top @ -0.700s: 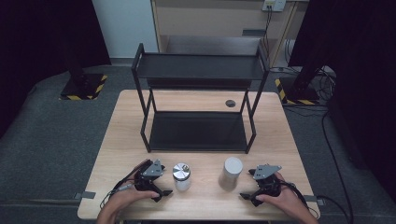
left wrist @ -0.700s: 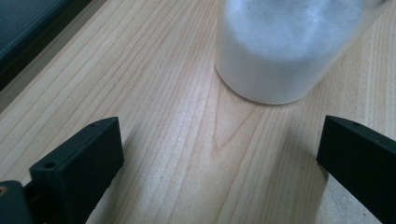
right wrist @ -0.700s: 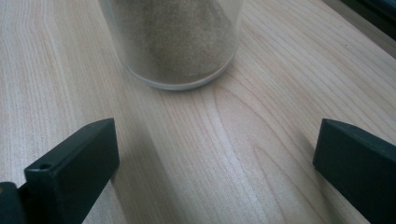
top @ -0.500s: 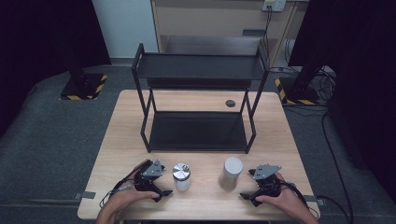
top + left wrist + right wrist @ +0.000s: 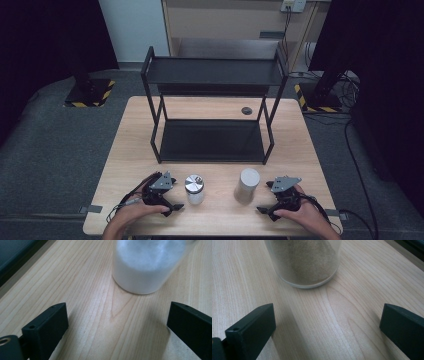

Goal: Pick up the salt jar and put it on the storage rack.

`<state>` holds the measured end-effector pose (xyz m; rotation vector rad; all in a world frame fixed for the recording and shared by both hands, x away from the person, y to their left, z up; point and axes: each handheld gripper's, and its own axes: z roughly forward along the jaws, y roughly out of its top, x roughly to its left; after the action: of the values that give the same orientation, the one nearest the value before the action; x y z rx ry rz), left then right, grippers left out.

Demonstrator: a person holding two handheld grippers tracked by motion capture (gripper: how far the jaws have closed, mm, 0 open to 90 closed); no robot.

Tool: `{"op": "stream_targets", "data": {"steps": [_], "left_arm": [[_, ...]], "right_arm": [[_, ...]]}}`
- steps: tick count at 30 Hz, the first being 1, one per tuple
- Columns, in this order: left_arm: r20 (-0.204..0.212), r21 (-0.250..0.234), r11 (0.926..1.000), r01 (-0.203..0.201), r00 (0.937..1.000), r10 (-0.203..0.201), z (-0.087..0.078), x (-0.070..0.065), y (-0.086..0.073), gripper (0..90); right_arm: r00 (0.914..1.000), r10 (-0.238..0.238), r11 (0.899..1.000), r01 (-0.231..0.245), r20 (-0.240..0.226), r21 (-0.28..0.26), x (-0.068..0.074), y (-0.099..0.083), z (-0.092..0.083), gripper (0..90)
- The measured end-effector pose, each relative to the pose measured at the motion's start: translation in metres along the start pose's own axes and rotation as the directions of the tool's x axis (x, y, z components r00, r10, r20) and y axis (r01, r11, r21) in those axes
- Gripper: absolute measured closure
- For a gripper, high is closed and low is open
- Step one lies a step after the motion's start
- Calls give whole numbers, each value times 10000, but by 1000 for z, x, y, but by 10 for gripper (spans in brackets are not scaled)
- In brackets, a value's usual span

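High view: both jars stand on the worktop [image 5: 125,165] before the empty rack [image 5: 212,100], so nothing's moved yet. Left view: your left claw [image 5: 117,322] gapes empty, white-powder jar [image 5: 147,265] just ahead. Right view: right claw [image 5: 328,322] wide, empty, tan-powder jar [image 5: 307,262] just ahead.

Almost nothing has changed. The right gripper [image 5: 268,210], jaws wide apart, has edged very slightly on the pale wooden table [image 5: 220,107]; the person's right hand [image 5: 300,212] shifted with it.
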<state>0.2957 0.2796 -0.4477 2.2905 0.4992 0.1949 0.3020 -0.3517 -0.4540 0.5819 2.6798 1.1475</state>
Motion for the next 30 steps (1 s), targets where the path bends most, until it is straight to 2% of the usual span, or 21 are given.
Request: {"op": "stream_targets", "data": {"steps": [6, 16, 30], "left_arm": [[16, -200, 9997, -147, 9999, 147, -4, -3, 3, 21], [157, -133, 9990, -427, 9990, 429, -2, -6, 9, 20], [290, -379, 9982, -473, 9984, 484, 1, -9, 14, 16]], "right_arm": [[10000, -6, 10000, 6, 3, 1, 0, 0, 0, 13], [10000, -1, 10000, 1, 10, -2, 0, 0, 0, 13], [10000, 6, 10000, -6, 17, -2, 0, 0, 0, 13]]}}
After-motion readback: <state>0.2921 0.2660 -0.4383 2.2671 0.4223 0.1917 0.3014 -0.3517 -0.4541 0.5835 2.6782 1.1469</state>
